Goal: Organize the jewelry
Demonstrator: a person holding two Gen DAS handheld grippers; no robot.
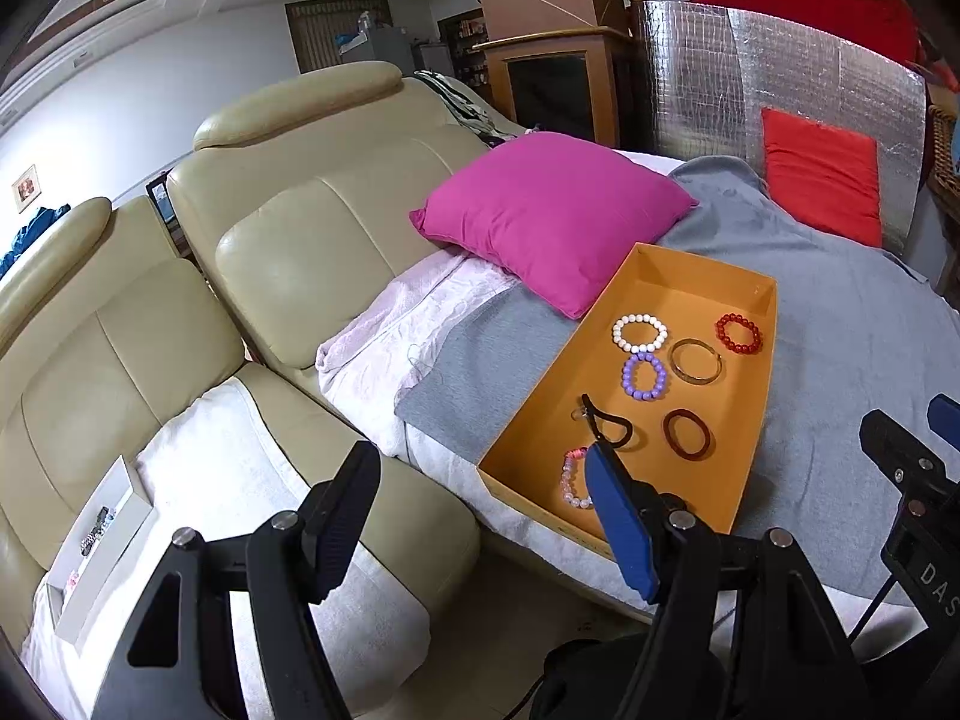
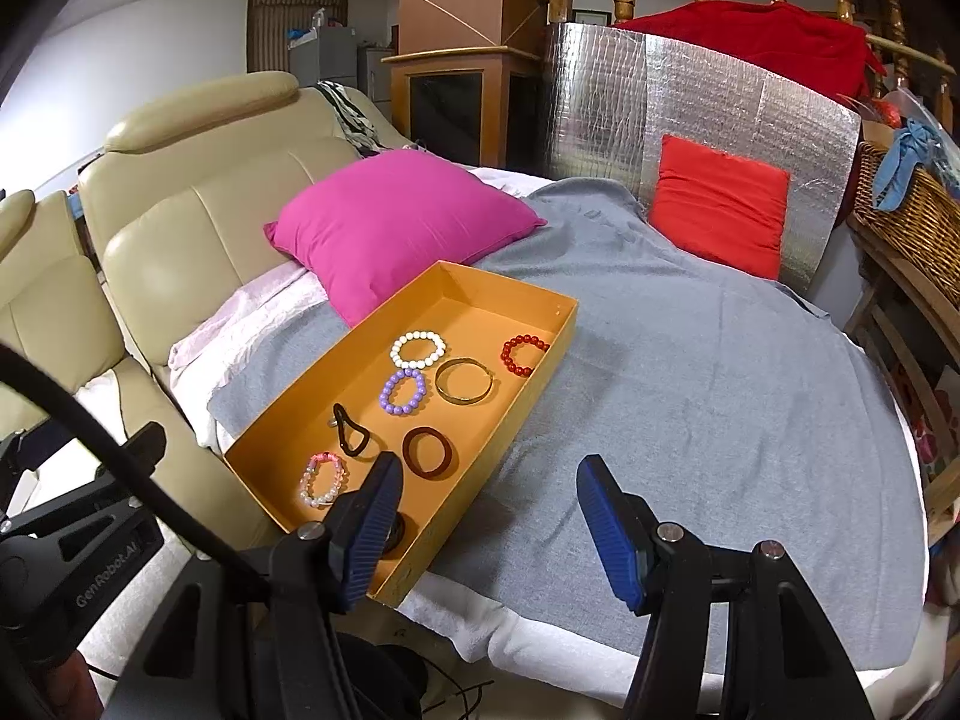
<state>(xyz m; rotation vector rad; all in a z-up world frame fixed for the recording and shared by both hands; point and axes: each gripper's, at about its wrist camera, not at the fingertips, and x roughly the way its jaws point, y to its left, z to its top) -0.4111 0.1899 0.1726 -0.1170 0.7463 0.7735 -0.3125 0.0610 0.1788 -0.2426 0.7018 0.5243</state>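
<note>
An orange tray point(image 1: 750, 420) point(image 2: 528, 402) lies on a grey blanket. In it lie a white bead bracelet point(image 1: 639, 332) point(image 2: 418, 348), a purple bead bracelet point(image 1: 644, 375) point(image 2: 403, 390), a red bead bracelet point(image 1: 739, 333) point(image 2: 523, 354), a gold bangle point(image 1: 696, 361) point(image 2: 465, 380), a brown ring point(image 1: 687, 433) point(image 2: 427, 451), a black hair tie point(image 1: 606, 420) point(image 2: 351, 435) and a pink bead bracelet point(image 1: 573, 479) point(image 2: 324, 480). My left gripper point(image 1: 480, 480) is open and empty, at the tray's near left. My right gripper point(image 2: 489, 492) is open and empty over the tray's near edge.
A white box point(image 1: 99, 546) with small jewelry sits on the beige sofa seat at left. A pink pillow point(image 1: 549, 210) point(image 2: 396, 222) lies behind the tray, a red cushion point(image 2: 717, 204) against a silver foil panel. A wicker basket point(image 2: 912, 210) stands at right.
</note>
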